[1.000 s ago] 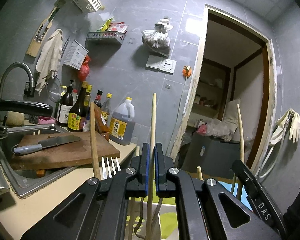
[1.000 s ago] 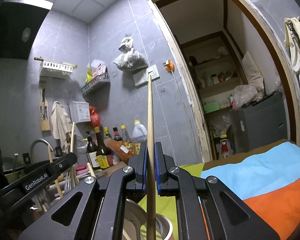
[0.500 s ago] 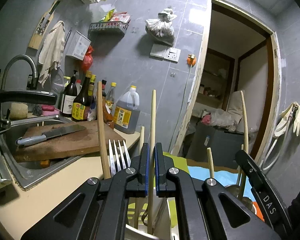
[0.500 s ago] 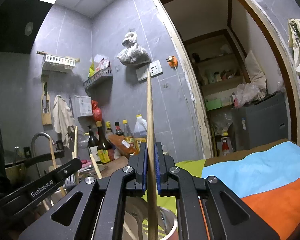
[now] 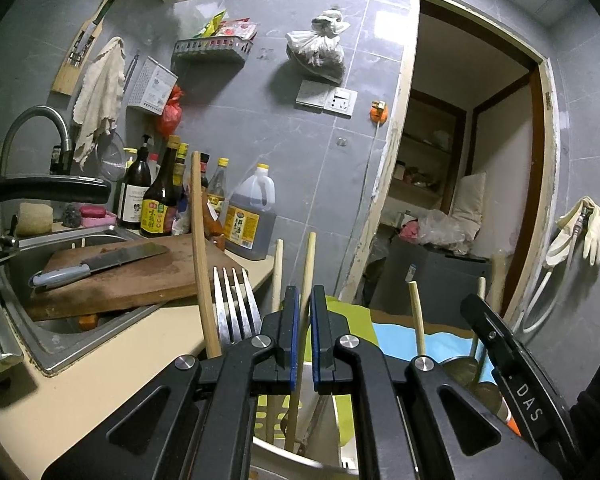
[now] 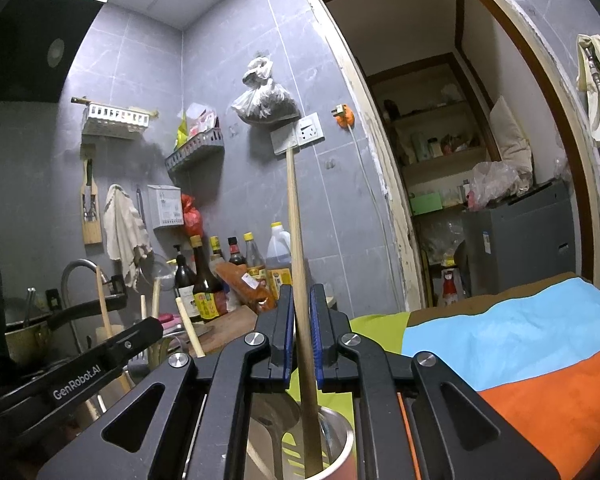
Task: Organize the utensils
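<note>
My left gripper (image 5: 304, 300) has a wooden chopstick (image 5: 309, 256) between its jaws, which stand slightly apart; the stick reaches down into a white holder (image 5: 300, 456) below. A fork (image 5: 234, 304) and other wooden sticks (image 5: 199, 240) stand in that holder. My right gripper (image 6: 300, 300) has a long wooden chopstick (image 6: 294, 232) between slightly parted jaws; its lower end stands in a steel cup (image 6: 336, 440). The right gripper's body (image 5: 512, 364) shows at the right of the left wrist view.
A sink (image 5: 28, 312) with a cutting board (image 5: 132, 276) and knife (image 5: 96, 264) lies left. Sauce bottles (image 5: 160, 196) line the grey wall. A multicoloured cloth (image 6: 520, 352) covers the surface to the right. A doorway (image 5: 460, 200) opens behind.
Both chopsticks have sunk lower into their containers. Both pairs of jaws have parted slightly from the sticks they were clamping.
</note>
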Tool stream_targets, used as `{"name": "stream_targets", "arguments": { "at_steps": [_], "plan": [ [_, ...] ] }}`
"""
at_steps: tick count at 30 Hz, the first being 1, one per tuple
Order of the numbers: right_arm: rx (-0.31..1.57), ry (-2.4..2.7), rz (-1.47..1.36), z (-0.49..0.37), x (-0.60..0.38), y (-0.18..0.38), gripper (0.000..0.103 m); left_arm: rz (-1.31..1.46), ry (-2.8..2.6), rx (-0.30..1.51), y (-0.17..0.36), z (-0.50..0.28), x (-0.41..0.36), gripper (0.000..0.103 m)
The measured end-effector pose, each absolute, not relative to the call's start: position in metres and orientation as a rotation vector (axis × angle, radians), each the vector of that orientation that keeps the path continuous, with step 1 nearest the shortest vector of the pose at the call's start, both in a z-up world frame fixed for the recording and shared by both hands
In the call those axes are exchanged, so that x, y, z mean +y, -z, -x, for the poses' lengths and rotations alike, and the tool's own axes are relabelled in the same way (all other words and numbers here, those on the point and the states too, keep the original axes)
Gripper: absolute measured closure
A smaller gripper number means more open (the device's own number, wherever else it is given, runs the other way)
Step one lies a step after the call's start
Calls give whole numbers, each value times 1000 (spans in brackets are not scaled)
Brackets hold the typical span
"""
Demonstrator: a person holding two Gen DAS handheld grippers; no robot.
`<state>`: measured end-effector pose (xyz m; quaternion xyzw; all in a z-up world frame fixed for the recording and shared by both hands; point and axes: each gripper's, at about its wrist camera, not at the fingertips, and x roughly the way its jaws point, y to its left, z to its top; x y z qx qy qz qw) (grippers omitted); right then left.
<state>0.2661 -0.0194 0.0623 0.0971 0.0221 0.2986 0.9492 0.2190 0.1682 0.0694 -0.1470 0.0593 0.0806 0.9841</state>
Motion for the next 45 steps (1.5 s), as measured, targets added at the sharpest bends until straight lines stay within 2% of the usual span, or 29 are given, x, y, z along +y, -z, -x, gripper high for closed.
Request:
{"name": "stream_targets", "arguments": {
  "at_steps": [4, 10, 19, 23, 27, 29, 33, 37, 40, 45],
  "plan": [
    [45, -609, -195, -265, -18, -60, 94, 296, -161, 119, -70, -219, 168, 99],
    [42, -613, -203, -266, -17, -62, 84, 302, -162, 108, -70, -218, 170, 99],
    [34, -599, -215, -266, -19, -74, 76, 325, -155, 97, -74, -215, 176, 98],
    [48, -597, -216, -267, -22, -77, 66, 321, -147, 87, -75, -214, 174, 87],
    [47, -596, -226, -267, -28, -82, 60, 317, -145, 78, -78, -213, 172, 84],
    [43, -595, -227, -266, -32, -85, 55, 320, -144, 74, -80, -211, 171, 77],
    [39, -589, -212, -263, -38, -90, 50, 327, -137, 66, -87, -209, 170, 73],
    [39, -590, -197, -259, -45, -94, 37, 319, -133, 64, -94, -205, 168, 65],
    [37, -585, -178, -255, -51, -96, 35, 299, -128, 75, -97, -202, 164, 59],
    [51, -582, -170, -250, -62, -97, 25, 260, -112, 123, -97, -200, 155, 51]
  ]
}}
